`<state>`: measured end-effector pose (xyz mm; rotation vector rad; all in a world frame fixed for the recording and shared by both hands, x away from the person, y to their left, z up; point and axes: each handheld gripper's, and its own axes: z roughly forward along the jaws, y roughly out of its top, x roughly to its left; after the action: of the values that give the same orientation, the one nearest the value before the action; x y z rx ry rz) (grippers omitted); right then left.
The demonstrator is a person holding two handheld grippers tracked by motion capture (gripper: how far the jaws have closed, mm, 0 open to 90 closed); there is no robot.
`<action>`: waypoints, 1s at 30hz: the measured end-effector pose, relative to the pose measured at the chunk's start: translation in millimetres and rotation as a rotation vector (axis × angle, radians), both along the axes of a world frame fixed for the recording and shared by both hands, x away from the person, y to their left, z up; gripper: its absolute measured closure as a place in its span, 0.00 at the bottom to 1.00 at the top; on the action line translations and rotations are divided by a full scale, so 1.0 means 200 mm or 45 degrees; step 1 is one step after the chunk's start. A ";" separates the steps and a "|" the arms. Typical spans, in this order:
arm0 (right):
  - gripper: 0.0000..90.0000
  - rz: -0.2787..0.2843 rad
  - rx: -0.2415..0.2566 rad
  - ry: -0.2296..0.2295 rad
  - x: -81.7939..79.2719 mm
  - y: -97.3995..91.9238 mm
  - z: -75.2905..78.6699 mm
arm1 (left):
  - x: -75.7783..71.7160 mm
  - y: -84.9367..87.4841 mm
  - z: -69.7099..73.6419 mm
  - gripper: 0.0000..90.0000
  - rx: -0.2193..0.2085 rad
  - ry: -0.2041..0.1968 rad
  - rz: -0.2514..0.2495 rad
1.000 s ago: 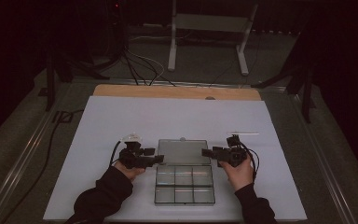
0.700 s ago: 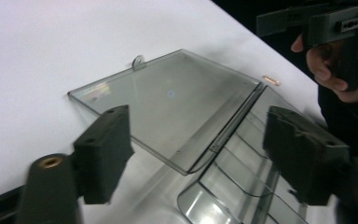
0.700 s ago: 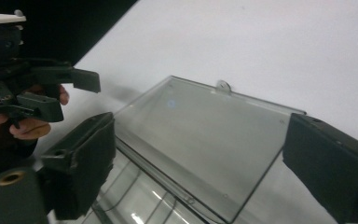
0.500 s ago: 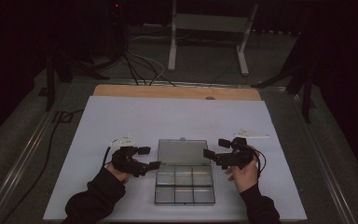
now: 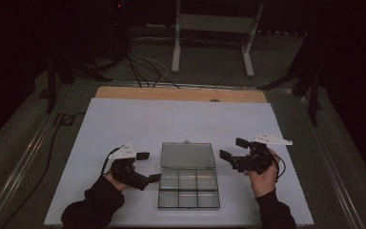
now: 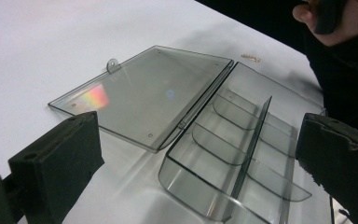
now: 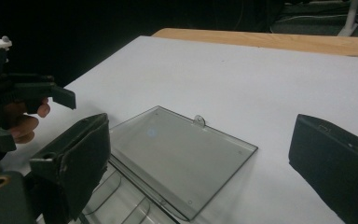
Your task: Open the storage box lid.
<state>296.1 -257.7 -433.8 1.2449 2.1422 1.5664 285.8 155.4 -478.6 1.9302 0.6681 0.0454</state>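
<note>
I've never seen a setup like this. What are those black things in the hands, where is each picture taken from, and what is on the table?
No robot here: a person holds a hand-held gripper, a black tool with two jaws, in each hand. The top picture comes from a camera above the table; in it the left gripper is left of the box and the right gripper is right of it. The other two pictures come from small cameras riding on each gripper, looking out between its own black jaws. On the white table lies a clear plastic box with compartments that look empty, its lid folded open flat behind it. Both grippers' jaws have just been opening; they now stand wide, holding nothing and touching nothing.
</note>
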 end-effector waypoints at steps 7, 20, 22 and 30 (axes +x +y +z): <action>0.02 -0.035 -0.006 -0.054 -0.02 -0.08 0.01 | -0.03 0.04 -0.01 0.02 0.013 -0.031 -0.016; 0.02 -0.025 -0.061 -0.057 -0.06 -0.25 -0.01 | -0.09 0.10 -0.03 0.02 0.008 -0.039 -0.014; 0.02 -0.017 -0.079 -0.040 -0.06 -0.27 -0.03 | -0.10 0.10 -0.03 0.02 0.010 -0.032 -0.019; 0.02 0.041 -0.045 -0.011 -0.08 -0.33 -0.08 | -0.14 0.10 -0.06 0.02 0.034 -0.019 -0.038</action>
<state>281.0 -324.1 -448.8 1.1961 2.1851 1.5363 258.6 176.3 -491.0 1.9633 0.6319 0.0507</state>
